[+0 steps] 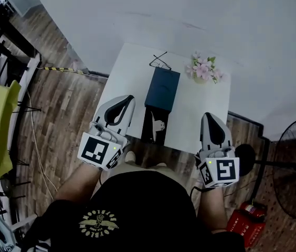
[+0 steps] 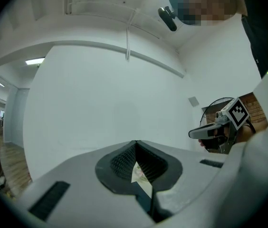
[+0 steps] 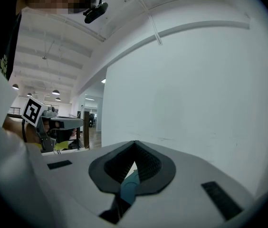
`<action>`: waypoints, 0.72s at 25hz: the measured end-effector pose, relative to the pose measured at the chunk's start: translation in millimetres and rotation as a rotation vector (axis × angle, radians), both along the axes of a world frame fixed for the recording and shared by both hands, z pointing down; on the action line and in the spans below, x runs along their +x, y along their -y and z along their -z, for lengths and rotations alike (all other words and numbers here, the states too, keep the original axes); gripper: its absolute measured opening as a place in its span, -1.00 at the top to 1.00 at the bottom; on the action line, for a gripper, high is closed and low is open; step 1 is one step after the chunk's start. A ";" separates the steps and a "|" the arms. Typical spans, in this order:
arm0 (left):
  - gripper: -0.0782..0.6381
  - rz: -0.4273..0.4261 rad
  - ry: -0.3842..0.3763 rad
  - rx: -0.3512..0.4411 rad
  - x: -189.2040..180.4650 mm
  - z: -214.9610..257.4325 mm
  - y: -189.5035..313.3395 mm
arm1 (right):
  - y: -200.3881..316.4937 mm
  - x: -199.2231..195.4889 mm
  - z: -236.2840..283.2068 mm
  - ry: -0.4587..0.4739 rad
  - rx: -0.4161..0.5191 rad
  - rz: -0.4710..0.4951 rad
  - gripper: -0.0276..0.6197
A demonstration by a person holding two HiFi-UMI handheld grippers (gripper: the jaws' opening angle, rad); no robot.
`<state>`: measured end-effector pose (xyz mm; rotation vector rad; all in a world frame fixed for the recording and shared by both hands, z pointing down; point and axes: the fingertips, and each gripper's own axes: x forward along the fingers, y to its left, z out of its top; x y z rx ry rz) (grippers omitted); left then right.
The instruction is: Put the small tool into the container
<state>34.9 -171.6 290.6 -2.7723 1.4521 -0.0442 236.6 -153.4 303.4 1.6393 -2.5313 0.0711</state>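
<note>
Left tool (image 1: 130, 100) and right tool (image 1: 208, 116) held near the body, short of the white worktop (image 1: 200, 109); both with jaws together, nothing between. Small black wire item (image 1: 160, 62) lies on the worktop just beyond the teal container (image 1: 162, 88); not picked up, all steps seemingly left.

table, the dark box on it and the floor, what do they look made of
Table: plain white, matte and even, probably laminate or painted board.
Dark box: teal, flat dull faces with crisp edges; plastic or card, can't tell which.
Floor: brown planks with visible seams and grain, wood or wood-look laminate.
</note>
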 end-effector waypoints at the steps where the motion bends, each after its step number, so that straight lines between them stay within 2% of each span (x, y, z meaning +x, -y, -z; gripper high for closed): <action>1: 0.76 0.008 0.005 0.002 1.6 0.9 -2.2 | -0.2 3.0 -0.5 0.006 -0.002 0.006 0.91; 7: 0.76 0.047 0.046 0.025 13.4 5.7 -12.8 | 0.4 12.2 0.8 0.030 -0.001 0.051 0.91; 18: 0.76 0.085 0.059 -0.017 25.7 -10.1 -26.3 | 1.4 21.9 -16.9 0.042 -0.030 0.105 0.91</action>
